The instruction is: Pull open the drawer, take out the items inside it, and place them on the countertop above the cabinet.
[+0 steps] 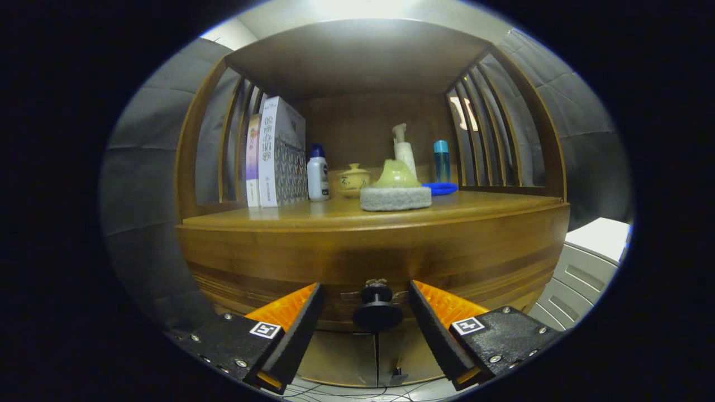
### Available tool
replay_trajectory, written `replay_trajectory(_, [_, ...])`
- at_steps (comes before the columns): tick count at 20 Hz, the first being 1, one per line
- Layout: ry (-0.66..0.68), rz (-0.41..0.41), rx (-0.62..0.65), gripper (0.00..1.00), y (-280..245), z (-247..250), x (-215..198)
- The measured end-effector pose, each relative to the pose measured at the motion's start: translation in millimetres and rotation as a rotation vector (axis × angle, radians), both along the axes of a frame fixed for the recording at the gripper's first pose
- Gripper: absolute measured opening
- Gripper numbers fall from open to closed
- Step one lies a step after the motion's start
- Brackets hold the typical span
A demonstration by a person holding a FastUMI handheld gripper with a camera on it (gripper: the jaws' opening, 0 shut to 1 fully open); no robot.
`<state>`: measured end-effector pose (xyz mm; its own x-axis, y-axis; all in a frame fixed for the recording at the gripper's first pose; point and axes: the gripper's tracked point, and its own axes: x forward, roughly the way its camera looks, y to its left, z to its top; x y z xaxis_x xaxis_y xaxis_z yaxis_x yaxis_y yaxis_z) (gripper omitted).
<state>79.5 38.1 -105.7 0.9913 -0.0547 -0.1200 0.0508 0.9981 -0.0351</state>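
Observation:
A wooden cabinet faces me, its drawer front [374,262] closed below the countertop [313,215]. A round dark knob [377,310] sticks out from the drawer front. My gripper [366,296] is open, and the knob sits between the two fingertips without either one touching it. The drawer's contents are hidden behind the front.
On the countertop stand a grey sponge with a green handle [395,192], boxes [277,153], a white bottle [318,174], a small lidded pot [353,180], a pump bottle [403,149], a blue bottle [441,161] and a blue dish [440,188]. A white unit [586,268] stands beside the cabinet.

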Motion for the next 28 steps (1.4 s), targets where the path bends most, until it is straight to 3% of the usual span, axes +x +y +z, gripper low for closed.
replay_trajectory(16, [-0.01, 0.091, -0.012, 0.95, -29.9, 61.6, -146.0])
replay_trajectory(28, [-0.059, 0.075, -0.017, 0.95, -56.2, 73.0, -194.4])
